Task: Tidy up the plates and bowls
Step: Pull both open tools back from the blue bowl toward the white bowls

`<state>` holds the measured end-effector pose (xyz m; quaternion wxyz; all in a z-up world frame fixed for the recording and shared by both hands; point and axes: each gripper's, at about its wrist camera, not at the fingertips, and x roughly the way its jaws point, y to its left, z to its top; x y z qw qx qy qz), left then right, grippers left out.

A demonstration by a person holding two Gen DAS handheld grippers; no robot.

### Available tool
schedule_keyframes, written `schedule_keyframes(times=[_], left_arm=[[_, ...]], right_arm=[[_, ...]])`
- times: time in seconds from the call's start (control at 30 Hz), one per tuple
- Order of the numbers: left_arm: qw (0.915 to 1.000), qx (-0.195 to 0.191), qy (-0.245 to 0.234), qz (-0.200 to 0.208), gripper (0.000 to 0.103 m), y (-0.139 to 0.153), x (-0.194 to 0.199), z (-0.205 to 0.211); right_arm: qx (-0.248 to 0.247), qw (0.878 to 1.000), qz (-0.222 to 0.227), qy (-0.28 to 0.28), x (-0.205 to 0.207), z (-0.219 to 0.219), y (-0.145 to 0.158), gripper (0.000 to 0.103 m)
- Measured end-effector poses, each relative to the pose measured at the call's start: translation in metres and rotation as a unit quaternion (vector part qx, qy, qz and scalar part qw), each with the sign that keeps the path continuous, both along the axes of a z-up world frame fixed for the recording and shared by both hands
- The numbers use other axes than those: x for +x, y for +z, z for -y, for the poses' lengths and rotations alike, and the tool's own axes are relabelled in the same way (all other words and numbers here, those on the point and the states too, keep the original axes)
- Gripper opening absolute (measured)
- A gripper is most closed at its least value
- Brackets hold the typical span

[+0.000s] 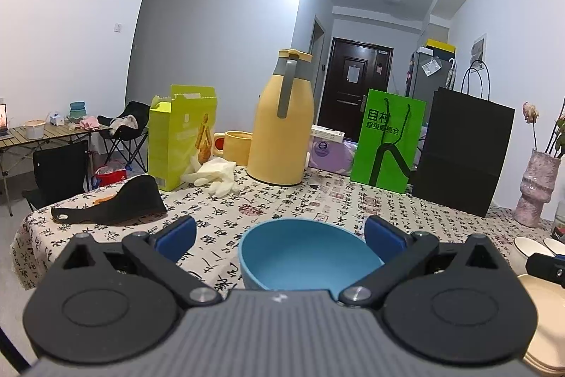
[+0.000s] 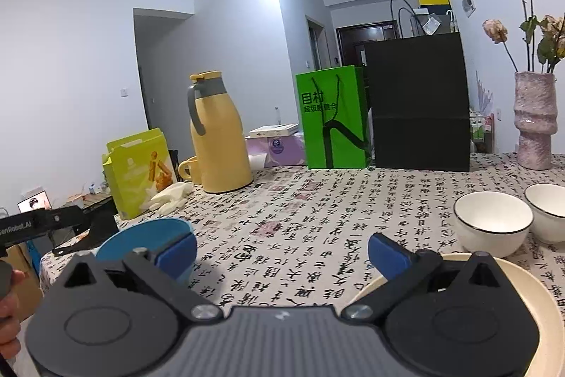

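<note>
A blue bowl (image 1: 307, 257) stands on the patterned tablecloth (image 1: 282, 200) between the spread fingers of my left gripper (image 1: 280, 235), which is open and does not touch it. The bowl also shows at the left in the right wrist view (image 2: 148, 235). My right gripper (image 2: 282, 251) is open and empty above the cloth. A cream plate (image 2: 522, 299) lies under its right finger. Two white bowls (image 2: 492, 223) (image 2: 549, 211) stand side by side behind the plate. The plate (image 1: 543, 306) and a white bowl (image 1: 529, 248) show at the right edge of the left wrist view.
At the back of the table stand a yellow thermos jug (image 1: 280, 122), a yellow mug (image 1: 235, 147), a lime box (image 1: 180, 136), white gloves (image 1: 215, 175), a green bag (image 1: 386, 140), a black bag (image 1: 462, 147) and a pink vase (image 2: 535, 119). A black pouch (image 1: 113, 202) lies at left.
</note>
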<state>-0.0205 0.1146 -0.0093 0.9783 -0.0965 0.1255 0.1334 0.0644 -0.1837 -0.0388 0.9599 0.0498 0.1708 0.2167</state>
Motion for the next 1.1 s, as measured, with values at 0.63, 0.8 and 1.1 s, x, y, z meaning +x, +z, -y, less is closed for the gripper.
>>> schedule_keyframes(times=[0.63, 0.8, 1.1], left_arm=[[0.9996, 0.008, -0.027, -0.001, 0.103, 0.003, 0.009, 0.026], [0.9994, 0.013, -0.033, -0.002, 0.103, 0.004, 0.014, 0.034], [0.9986, 0.021, -0.048, -0.008, 0.103, 0.007, 0.026, 0.052]], right_arm=[[0.012, 0.998, 0.010, -0.064, -0.008, 0.059, 0.004, 0.103], [0.009, 0.997, 0.014, -0.077, -0.007, 0.073, 0.004, 0.103], [0.005, 0.996, 0.018, -0.089, 0.000, 0.094, 0.006, 0.103]])
